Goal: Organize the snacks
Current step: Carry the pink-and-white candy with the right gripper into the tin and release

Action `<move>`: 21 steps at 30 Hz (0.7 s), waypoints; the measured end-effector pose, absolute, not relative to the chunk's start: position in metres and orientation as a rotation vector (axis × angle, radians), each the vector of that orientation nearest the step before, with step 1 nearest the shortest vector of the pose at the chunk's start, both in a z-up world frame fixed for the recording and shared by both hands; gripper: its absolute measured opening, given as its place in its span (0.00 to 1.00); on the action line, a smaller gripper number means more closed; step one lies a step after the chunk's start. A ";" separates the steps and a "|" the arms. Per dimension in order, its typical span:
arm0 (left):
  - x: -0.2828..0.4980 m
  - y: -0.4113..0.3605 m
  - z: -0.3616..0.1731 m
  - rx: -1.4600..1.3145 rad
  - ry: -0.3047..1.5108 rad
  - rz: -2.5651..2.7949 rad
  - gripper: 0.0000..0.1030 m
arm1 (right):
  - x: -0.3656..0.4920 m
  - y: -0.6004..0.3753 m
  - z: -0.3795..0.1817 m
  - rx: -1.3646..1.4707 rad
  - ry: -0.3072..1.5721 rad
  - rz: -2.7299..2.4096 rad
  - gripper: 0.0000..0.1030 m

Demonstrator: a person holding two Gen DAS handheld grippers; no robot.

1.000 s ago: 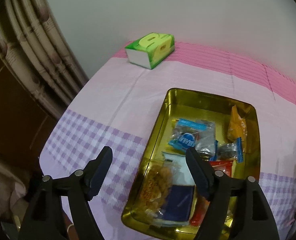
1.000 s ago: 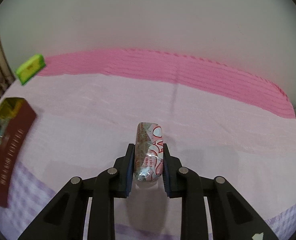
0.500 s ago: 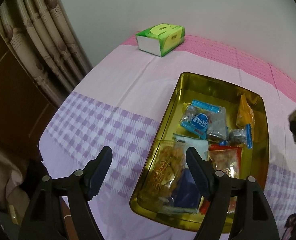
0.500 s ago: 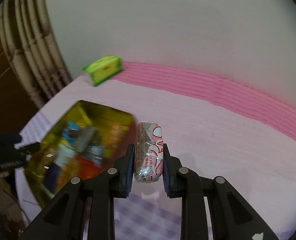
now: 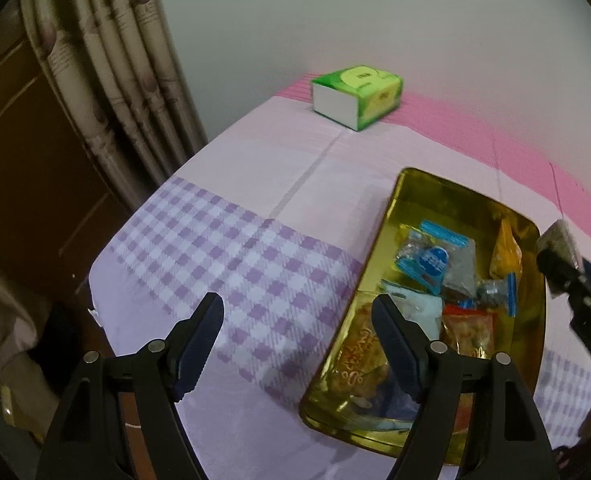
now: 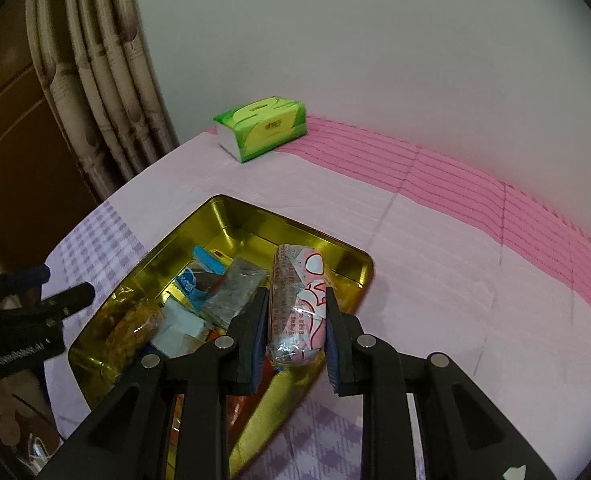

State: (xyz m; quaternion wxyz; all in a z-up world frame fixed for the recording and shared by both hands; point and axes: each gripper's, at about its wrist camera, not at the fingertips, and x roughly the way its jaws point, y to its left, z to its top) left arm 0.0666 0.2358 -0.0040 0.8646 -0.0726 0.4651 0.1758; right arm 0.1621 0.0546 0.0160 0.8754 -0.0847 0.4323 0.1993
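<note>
The table (image 6: pixel 435 248) is covered with a cloth in pink stripes and lilac checks. A gold tin (image 6: pixel 219 216) is set on it, its long axis running away from the cameras toward the wall, and it is filled with snack packets (image 5: pixel 435 264); the print on them cannot be read. A green tissue pack (image 6: pixel 263 128) is laid near the wall, its label too blurred to read. A pink-and-white wrapped snack bar (image 6: pixel 297 304), printed in red lettering that cannot be made out, is clamped by the right tongs (image 6: pixel 295 332) above the tin's far right corner, its long axis pointing forward along the fingers. The left tongs (image 5: pixel 295 340) are held apart, empty, over the tin's near left edge.
</note>
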 end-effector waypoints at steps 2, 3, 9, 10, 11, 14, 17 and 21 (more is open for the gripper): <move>0.065 0.238 -0.003 -0.153 0.969 0.375 0.75 | 0.162 0.062 0.014 -0.197 0.904 0.416 0.22; 0.065 0.239 -0.003 -0.150 0.969 0.374 0.75 | 0.163 0.066 0.013 -0.203 0.906 0.414 0.22; 0.065 0.242 -0.004 -0.148 0.979 0.373 0.76 | 0.167 0.079 0.000 -0.229 0.925 0.399 0.22; 0.065 0.242 -0.004 -0.146 0.980 0.375 0.76 | 0.166 0.080 -0.002 -0.236 0.926 0.395 0.22; 0.065 0.242 -0.004 -0.148 0.982 0.375 0.76 | 0.166 0.081 -0.005 -0.244 0.930 0.393 0.22; 0.066 0.241 -0.004 -0.151 0.981 0.371 0.76 | 0.166 0.084 -0.010 -0.253 0.938 0.387 0.22; 0.066 0.239 -0.005 -0.132 0.985 0.375 0.76 | 0.169 0.086 -0.017 -0.263 0.946 0.376 0.22; 0.067 0.239 -0.007 -0.139 0.990 0.367 0.76 | 0.172 0.087 -0.023 -0.261 0.960 0.362 0.22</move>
